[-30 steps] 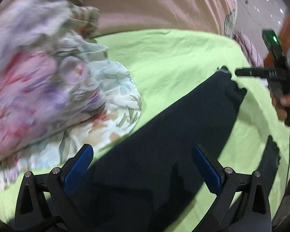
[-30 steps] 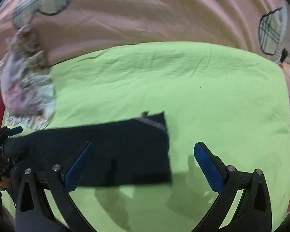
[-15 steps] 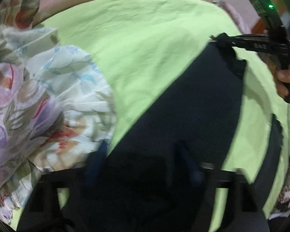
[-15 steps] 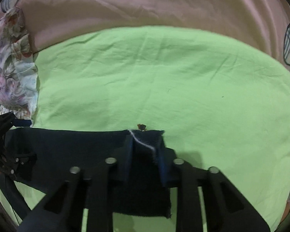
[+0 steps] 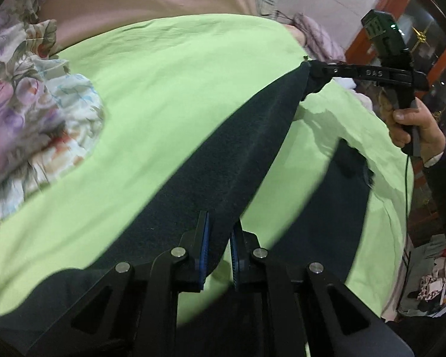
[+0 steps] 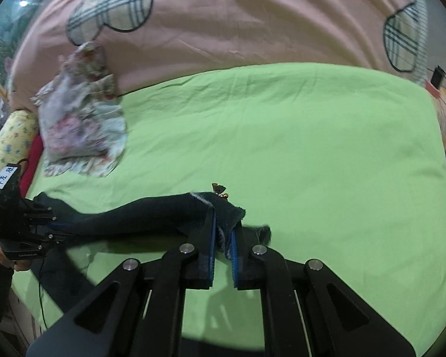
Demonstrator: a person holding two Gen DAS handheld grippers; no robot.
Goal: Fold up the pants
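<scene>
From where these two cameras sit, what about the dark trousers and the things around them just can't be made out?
- Left wrist view: the near end of the pants is covered by the left tool.
- Same view: the floral cloth is blurred and cut off by the left edge.
- Right wrist view: the small ornament on the green sheet is too small to identify.
- Same view: the fold pinched in the right tool is hidden between its pads.
</scene>
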